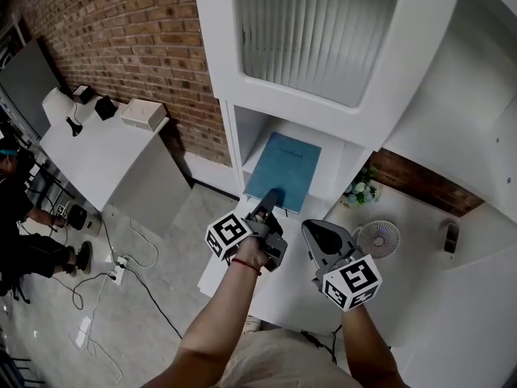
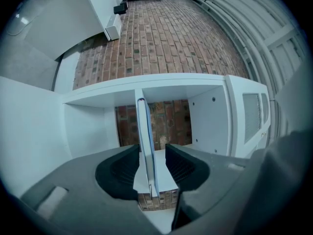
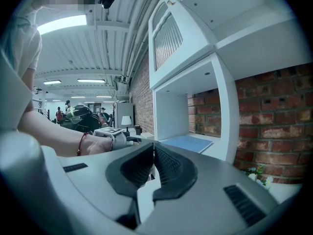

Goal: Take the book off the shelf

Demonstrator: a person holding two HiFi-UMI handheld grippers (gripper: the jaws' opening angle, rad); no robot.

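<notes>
A thin blue book [image 1: 283, 168] lies flat in the open compartment of the white shelf unit [image 1: 234, 148]. My left gripper [image 1: 271, 196] reaches in at the book's near edge. In the left gripper view the book [image 2: 145, 131] shows edge-on between the jaws of the left gripper [image 2: 152, 153]; they stand wide, with gaps on both sides and no pad pressing. My right gripper [image 1: 311, 233] hangs back to the right, in front of the shelf. Seen in the right gripper view, the right gripper [image 3: 154, 148] has its tips together with nothing between them, and the book [image 3: 188, 142] lies beyond.
Above the compartment is a cabinet door with ribbed glass [image 1: 315, 31]. A small fan [image 1: 378, 237] and a flower pot [image 1: 361, 191] stand on the white surface at the right. A white table [image 1: 89, 148] with boxes stands at the left by the brick wall. Cables lie on the floor.
</notes>
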